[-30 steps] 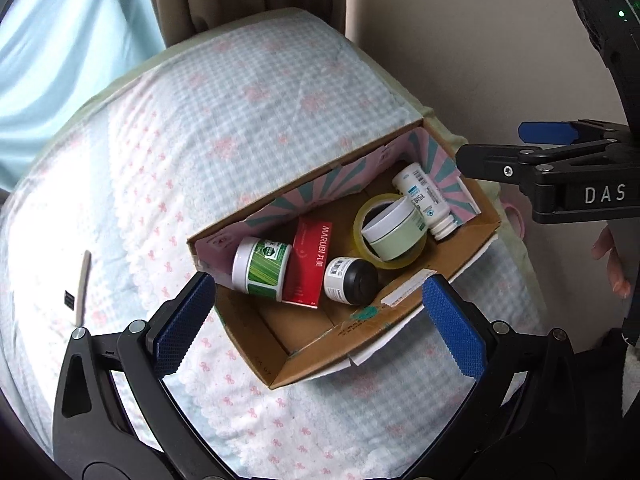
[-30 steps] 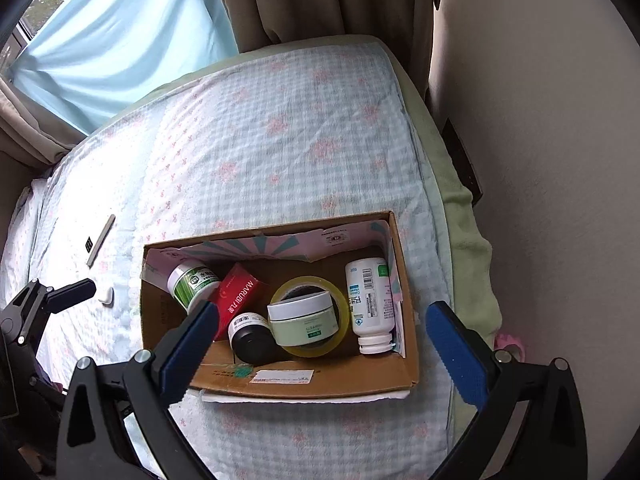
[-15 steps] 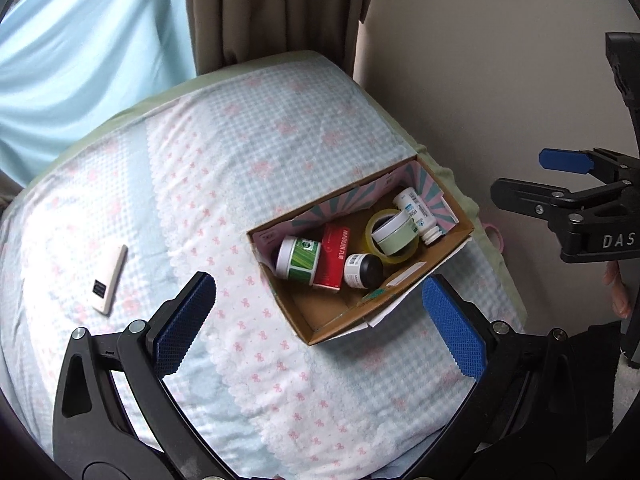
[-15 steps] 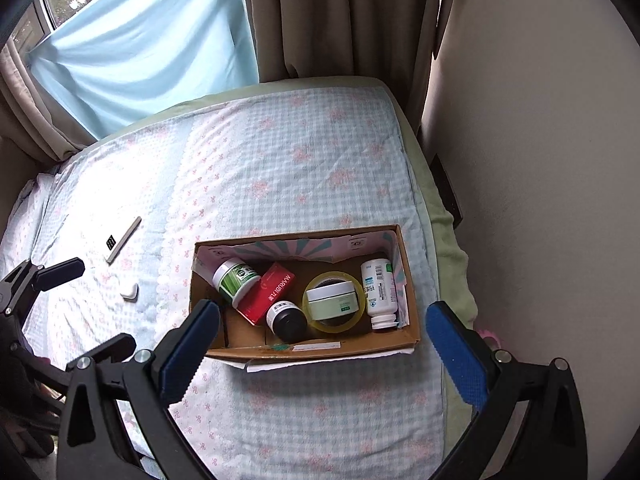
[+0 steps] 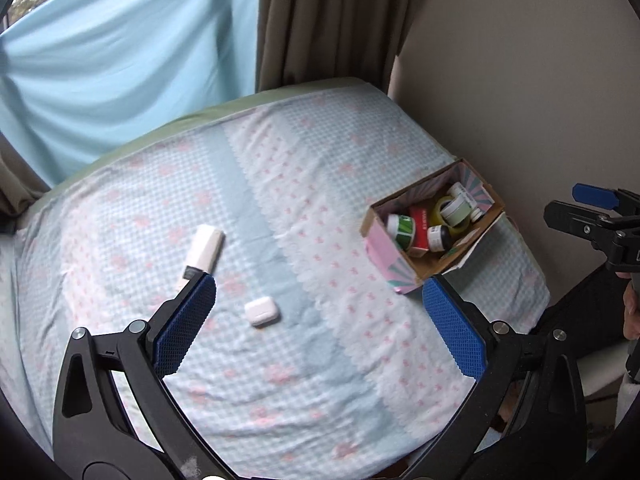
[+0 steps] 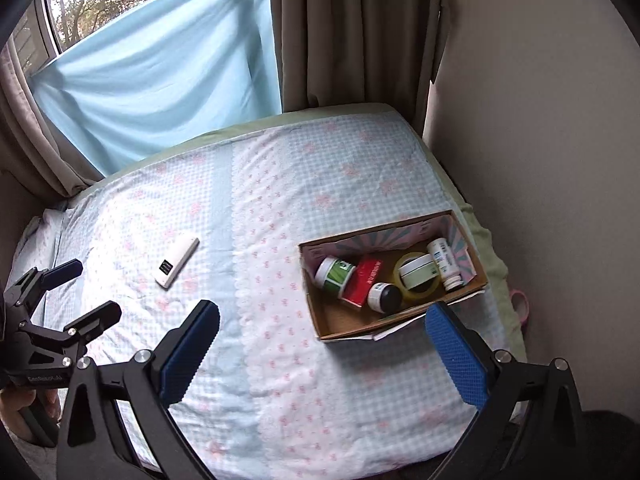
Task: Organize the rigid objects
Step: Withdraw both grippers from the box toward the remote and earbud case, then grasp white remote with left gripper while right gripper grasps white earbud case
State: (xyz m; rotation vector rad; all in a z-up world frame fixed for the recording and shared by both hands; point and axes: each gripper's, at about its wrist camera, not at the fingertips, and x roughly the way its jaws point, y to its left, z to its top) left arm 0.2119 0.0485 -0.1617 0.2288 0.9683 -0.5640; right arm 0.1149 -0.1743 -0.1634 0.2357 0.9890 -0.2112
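Note:
An open cardboard box (image 6: 340, 320) sits at the bed's right edge, next to the wall. Inside it lie a green-labelled jar (image 6: 335, 273), a red carton (image 6: 364, 280), a small black-capped jar (image 6: 384, 296), a tape roll with a pale green tin (image 6: 418, 274) on it, and a white bottle (image 6: 444, 262). On the bedspread left of the box (image 5: 384, 256) rest a white stick-shaped device (image 5: 204, 250) and a small white case (image 5: 262, 311). My left gripper (image 5: 318, 308) hangs open above the case. My right gripper (image 6: 322, 328) is open and empty, high over the bed.
The bed has a blue and pink checked cover (image 6: 280, 220). A beige wall (image 6: 540, 160) runs along its right side, with curtains (image 6: 352, 40) and a blue sheet (image 6: 160, 80) at the head. A pink ring-like object (image 6: 520, 302) lies past the right edge.
Both grippers have pulled up and back from the box, which now looks far smaller. The left view has swung left, bringing the white device and the small case into sight.

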